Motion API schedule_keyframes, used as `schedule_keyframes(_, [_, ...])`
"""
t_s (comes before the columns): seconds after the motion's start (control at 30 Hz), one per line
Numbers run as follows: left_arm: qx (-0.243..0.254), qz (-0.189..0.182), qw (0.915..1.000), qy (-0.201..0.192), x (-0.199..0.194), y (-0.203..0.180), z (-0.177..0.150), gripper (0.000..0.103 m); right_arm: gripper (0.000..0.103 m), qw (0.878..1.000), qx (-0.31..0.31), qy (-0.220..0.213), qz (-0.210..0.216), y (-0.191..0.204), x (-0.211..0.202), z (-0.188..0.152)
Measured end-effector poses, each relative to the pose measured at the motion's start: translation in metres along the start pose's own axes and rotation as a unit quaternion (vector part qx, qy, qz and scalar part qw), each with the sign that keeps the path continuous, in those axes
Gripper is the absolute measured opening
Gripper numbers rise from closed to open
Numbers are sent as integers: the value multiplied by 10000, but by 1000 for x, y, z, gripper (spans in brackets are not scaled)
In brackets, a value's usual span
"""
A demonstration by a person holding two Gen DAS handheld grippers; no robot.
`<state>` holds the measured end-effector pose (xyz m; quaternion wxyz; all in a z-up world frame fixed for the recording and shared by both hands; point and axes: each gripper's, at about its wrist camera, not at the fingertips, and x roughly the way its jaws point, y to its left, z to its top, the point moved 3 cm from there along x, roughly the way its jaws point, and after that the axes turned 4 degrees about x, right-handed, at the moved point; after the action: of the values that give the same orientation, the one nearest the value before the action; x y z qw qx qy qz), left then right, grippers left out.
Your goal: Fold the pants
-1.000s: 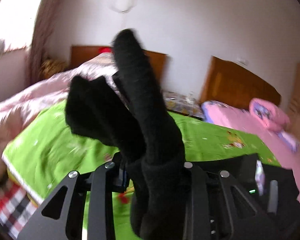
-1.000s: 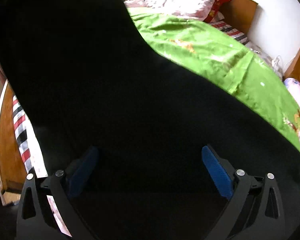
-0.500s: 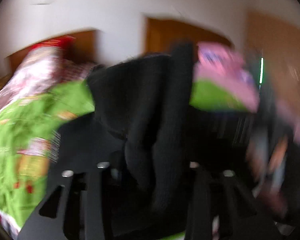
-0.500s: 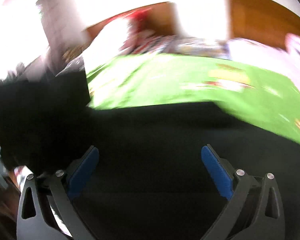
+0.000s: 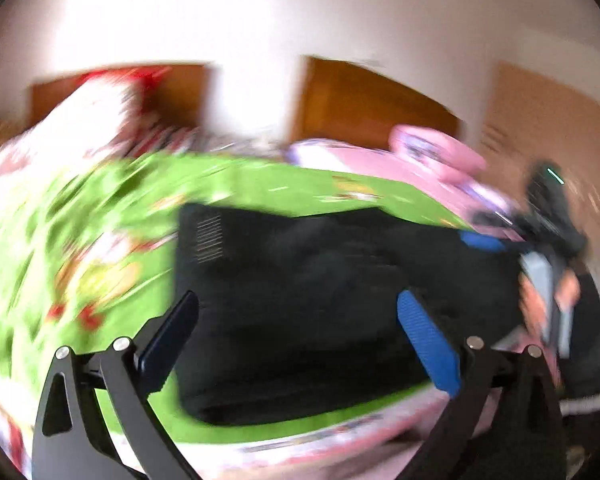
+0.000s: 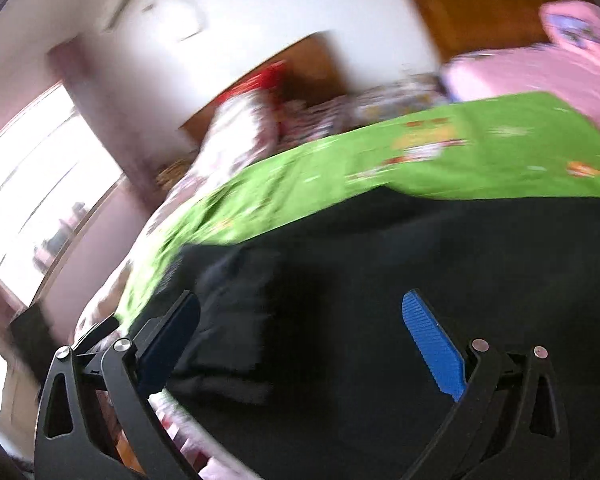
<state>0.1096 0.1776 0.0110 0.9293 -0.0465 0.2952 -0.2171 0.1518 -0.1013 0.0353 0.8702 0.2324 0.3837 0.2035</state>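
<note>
Presently I find both of my tools with jaws spread wide and gripping nothing. The left gripper (image 5: 298, 338) hangs over the black pants (image 5: 320, 304), which lie as a flat, roughly rectangular bundle on the green bedspread (image 5: 100, 240), directly ahead of and between the jaws. From the right gripper (image 6: 300, 338) the same dark cloth fills the space ahead of and beneath the jaws, with one folded corner lying just ahead of the left-hand jaw. Both views are heavily smeared, so I cannot tell whether the layers lie square.

Risks noted, as my judgement only:
- The bundle's near edge sits close to the bed's edge; a careless drag toward me could pull it off.
- With this blur I could misplace a pinch and catch only the top layer, which would peel the fold open.
- Closing on bedspread together with pants would wrinkle both and shift the bundle.
- The two tools work near each other over the cloth; a collision is possible.
</note>
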Motion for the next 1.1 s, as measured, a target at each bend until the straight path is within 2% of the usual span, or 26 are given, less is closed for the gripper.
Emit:
schedule_keyframes(0.07, [-358,170,9991,177,7,26,-10,100,98,9980,312,501,248,3,18,-10])
schedule_keyframes(0.17, [-431,415,9951,782,32,41,-33,100,97,9899,970,972,360,-13,32,-25])
schedule_keyframes(0.2, [-454,411,9950,794,34,43,-38,101,96,9869,1126,1080,407,-17,34,-31])
schedule_keyframes(0.23, [-439,396,9962,634,30,43,-42,101,94,9861,1158,1099,459,-18,34,-36])
schedule_keyframes(0.3, [-432,360,9967,593,29,43,-43,101,94,9875,1000,1114,485,-13,32,-38])
schedule_keyframes(0.4, [-397,362,9968,586,26,36,-43,101,82,9814,1020,1440,753,1,43,-43])
schedule_keyframes(0.5, [-400,391,9968,573,17,29,-41,101,83,9842,550,1611,490,23,58,-44])
schedule_keyframes(0.6, [-295,433,9974,492,13,28,-38,101,79,9796,671,1735,759,30,76,-34])
schedule_keyframes(0.67, [-216,472,9979,387,7,28,-36,101,57,9817,801,1592,672,25,85,-25])
schedule_keyframes(0.7, [-142,491,9982,318,0,26,-34,101,35,9821,863,1525,695,24,86,-25])
schedule_keyframes(0.73, [-63,494,9983,286,-4,24,-32,101,27,9833,910,1367,782,22,83,-23])
schedule_keyframes(0.8, [201,556,9979,278,-13,19,-32,101,24,9884,725,1053,825,29,71,-23])
schedule_keyframes(0.9, [642,880,9927,521,-14,12,-41,101,22,9960,42,590,664,58,47,-13])
schedule_keyframes(1.03, [672,943,9913,630,-7,8,-43,101,20,9956,-587,117,717,91,19,14])
schedule_keyframes(1.1, [617,1103,9901,604,-3,8,-36,101,19,9939,-797,-101,751,103,4,22])
